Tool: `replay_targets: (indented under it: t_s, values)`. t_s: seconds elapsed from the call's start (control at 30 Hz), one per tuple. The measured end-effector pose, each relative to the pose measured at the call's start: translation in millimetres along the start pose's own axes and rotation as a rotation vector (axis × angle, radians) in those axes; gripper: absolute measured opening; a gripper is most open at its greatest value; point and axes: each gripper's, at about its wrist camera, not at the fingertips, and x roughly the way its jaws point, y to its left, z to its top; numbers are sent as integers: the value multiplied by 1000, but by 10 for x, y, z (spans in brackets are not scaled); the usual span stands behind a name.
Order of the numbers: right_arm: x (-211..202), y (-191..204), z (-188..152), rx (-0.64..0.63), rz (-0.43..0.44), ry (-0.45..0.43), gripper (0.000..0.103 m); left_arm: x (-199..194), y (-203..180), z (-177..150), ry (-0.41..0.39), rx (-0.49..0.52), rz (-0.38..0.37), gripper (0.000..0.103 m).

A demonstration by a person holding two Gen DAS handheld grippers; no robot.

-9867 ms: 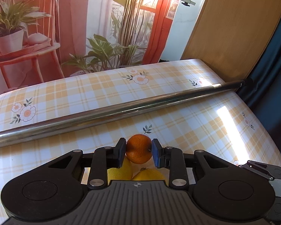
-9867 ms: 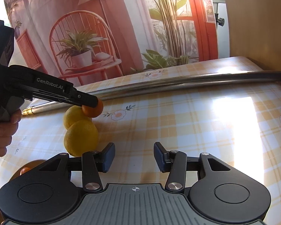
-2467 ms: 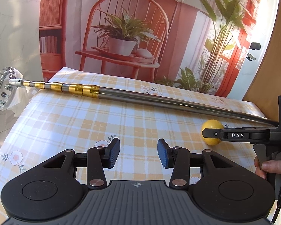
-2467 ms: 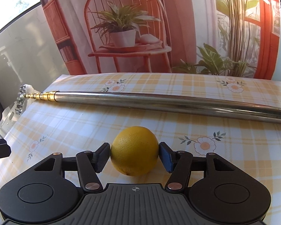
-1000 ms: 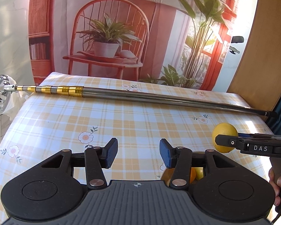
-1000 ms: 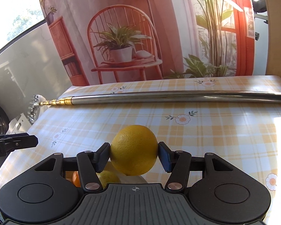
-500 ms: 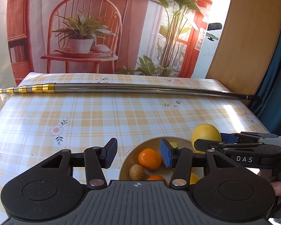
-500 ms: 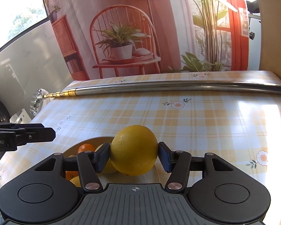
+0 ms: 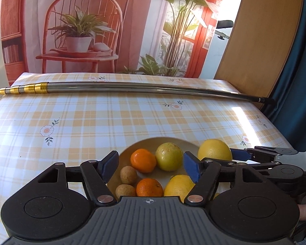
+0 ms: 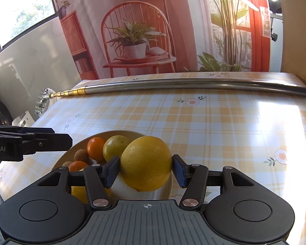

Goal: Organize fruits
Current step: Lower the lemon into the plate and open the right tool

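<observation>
Right gripper (image 10: 145,168): clamped on the big yellow fruit (image 10: 145,163), both blue pads pressed to its sides, and it hangs over the near right part of the bowl (image 10: 112,133).
Left gripper (image 9: 151,166): spread wide, nothing between the pads, hovering over the bowl's left half.
Bowl: pale, sitting on the near edge of the table (image 9: 112,122), already loaded.
In the bowl: two small oranges (image 9: 143,160), a greenish-yellow round fruit (image 9: 169,156) touching the farther orange, two small brown fruits (image 9: 128,175) on the left, and a lemon (image 9: 179,184) at the near right, partly behind the left gripper's finger.
Held fruit from the left camera: it shows at the bowl's right rim (image 9: 214,150), with the right gripper (image 9: 230,155) reaching in from the right.
Table: yellow-and-white checked cloth with small flowers, a bright patch of sunlight on the right.
Pole (image 9: 132,88): long and metal, gold rings at its left end, lying across the far side of the table, well apart from the bowl.
Room: a printed backdrop (image 10: 153,30) of a red chair and potted plants behind the table; a wooden panel and dark blue curtain to the right.
</observation>
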Motion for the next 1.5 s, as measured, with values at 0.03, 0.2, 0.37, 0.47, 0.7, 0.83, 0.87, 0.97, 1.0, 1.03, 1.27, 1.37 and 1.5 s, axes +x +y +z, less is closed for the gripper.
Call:
replay_targets:
  t_s: [0.03,0.2,0.37,0.47,0.7,0.83,0.87,0.97,1.0,1.03,1.27,1.37,1.5]
  values:
    - [-3,-4,-16,1,1,3,52,-2,-12,-3,0,4,0,75]
    - [-13,-16,-71,-2,-3,15,52,-3,-48,-22,-8,12,0,84]
    - [4,16,-96,-15,-4,26,52,-5,-36,-49,-10,-5,6,89]
    - [9,46,-107,-30,-13,28,52,-2,-11,-67,-9,-25,9,90]
    - [13,69,-118,-47,-23,27,52,-17,-6,-91,-13,-40,-3,91]
    - [19,73,-118,-51,-30,29,52,-9,0,-118,-6,-43,3,91]
    - [18,74,-118,-53,-31,30,52,-7,0,-123,-2,-43,9,91]
    - [9,104,-126,-71,-39,25,51,-6,10,-127,8,-45,28,91]
    - [5,107,-124,-72,-31,24,51,-7,19,-129,11,-47,35,91]
    - [2,116,-123,-72,-28,24,51,-8,31,-132,16,-51,39,91]
    - [7,138,-120,-81,-47,29,51,-49,113,-149,13,-88,33,91]
    - [1,150,-123,-86,-52,29,51,-72,123,-155,9,-97,31,91]
    - [-29,159,-116,-92,-59,23,51,-98,131,-159,-3,-105,31,91]
